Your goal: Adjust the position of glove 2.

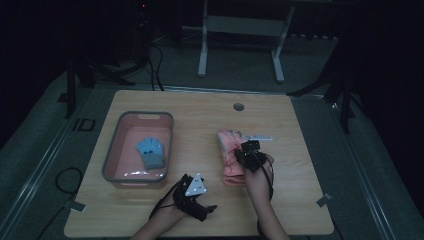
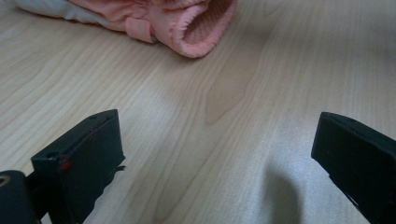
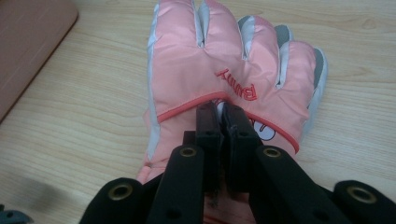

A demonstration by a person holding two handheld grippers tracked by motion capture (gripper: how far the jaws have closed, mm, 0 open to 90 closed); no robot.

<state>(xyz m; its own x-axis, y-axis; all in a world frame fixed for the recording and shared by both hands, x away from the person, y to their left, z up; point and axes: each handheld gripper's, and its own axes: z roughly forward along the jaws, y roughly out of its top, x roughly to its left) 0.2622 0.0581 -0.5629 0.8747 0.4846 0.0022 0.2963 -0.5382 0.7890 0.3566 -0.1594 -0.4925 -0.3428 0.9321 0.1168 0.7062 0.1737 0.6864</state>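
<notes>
A pink glove (image 1: 230,145) with grey trim lies on the wooden table right of centre, its fingers pointing away from me. In the right gripper view the glove (image 3: 233,60) carries red lettering, and my right gripper (image 3: 220,112) is shut, pinching the fabric on its back. The same right gripper (image 1: 248,152) sits on top of the glove in the high view. My left gripper (image 1: 202,197) rests low near the table's front edge. Its jaws stand wide apart over bare wood (image 2: 217,128), short of the glove's ribbed cuff (image 2: 196,28).
A pink bin with a grey rim (image 1: 112,145) stands at the left and holds a blue-grey glove (image 1: 151,152); its corner (image 3: 28,46) appears in the right gripper view. A small white item (image 1: 259,136) lies beyond the pink glove. A round hole (image 1: 238,106) marks the table's far side.
</notes>
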